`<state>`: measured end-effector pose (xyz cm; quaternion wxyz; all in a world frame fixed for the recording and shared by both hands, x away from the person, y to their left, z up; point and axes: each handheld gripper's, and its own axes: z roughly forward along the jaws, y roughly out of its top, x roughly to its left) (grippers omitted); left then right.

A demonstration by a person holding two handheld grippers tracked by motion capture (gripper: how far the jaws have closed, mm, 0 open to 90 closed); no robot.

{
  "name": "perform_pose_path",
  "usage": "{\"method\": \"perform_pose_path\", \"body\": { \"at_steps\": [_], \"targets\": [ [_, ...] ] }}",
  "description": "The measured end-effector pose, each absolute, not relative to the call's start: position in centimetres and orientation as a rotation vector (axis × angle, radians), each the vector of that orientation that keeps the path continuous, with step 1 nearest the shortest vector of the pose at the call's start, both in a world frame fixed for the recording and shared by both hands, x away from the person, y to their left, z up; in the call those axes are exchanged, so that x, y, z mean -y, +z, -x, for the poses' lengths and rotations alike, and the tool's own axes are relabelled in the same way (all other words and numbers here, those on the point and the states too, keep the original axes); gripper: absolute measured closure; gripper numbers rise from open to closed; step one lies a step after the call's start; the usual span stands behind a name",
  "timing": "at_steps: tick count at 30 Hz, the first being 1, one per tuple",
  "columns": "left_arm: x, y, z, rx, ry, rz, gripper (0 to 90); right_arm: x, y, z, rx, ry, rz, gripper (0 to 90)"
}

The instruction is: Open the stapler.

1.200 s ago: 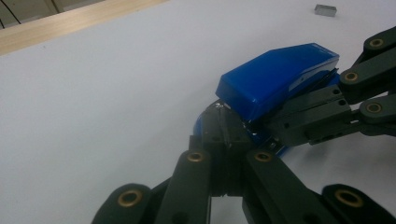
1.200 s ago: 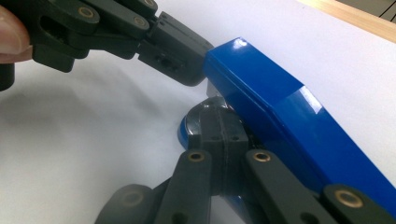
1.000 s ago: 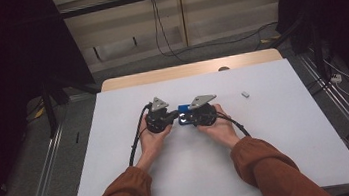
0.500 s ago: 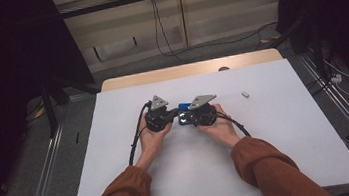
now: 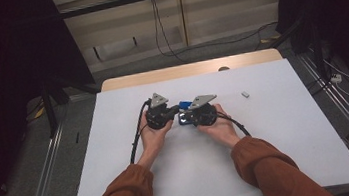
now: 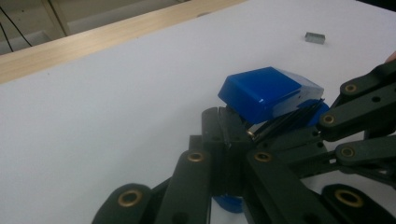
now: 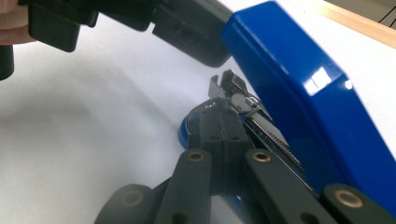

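A blue stapler [image 5: 184,113] is in the middle of the white table [image 5: 279,145], between my two grippers, whose tips face each other. Its blue lid [image 6: 266,91] is swung up, so the metal staple rail [image 7: 261,123] lies bare. My left gripper [image 5: 173,111] has its jaws pressed together, with the tips under the lid's end [image 6: 224,123]. Whether they pinch any part I cannot tell. My right gripper [image 5: 188,115] is shut, its tips at the rail's front metal end [image 7: 217,105]. A bit of the blue base [image 7: 187,133] shows below the jaws.
A small grey strip of staples [image 5: 245,94] lies on the table to the right of the hands, also seen far off in the left gripper view [image 6: 314,38]. A wooden edge [image 5: 189,70] runs along the table's far side. Black cables [image 5: 135,143] trail from both grippers.
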<state>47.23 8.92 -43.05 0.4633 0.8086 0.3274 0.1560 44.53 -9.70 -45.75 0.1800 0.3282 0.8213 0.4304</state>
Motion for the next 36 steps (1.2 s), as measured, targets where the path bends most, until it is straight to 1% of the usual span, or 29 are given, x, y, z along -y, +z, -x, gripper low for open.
{"method": "perform_pose_path", "body": {
  "at_steps": [9,17,26,36],
  "targets": [
    [-9.02,-43.02,-47.32,-0.809,0.362,-1.977,90.0,9.57,-45.72,-44.47,-2.318,1.202,-0.914,90.0],
    [-8.91,-42.88,-47.32,-0.787,0.391,-1.995,90.0,9.46,-45.73,-44.36,-2.309,1.208,-0.925,90.0],
    [-9.03,-42.89,-47.47,-0.788,0.373,-1.988,90.0,9.31,-44.99,-44.14,-2.267,1.259,-0.952,90.0],
    [-9.12,-42.72,-47.62,-0.802,0.340,-1.992,90.0,9.28,-44.94,-44.05,-2.191,1.211,-0.942,90.0]
  ]
}}
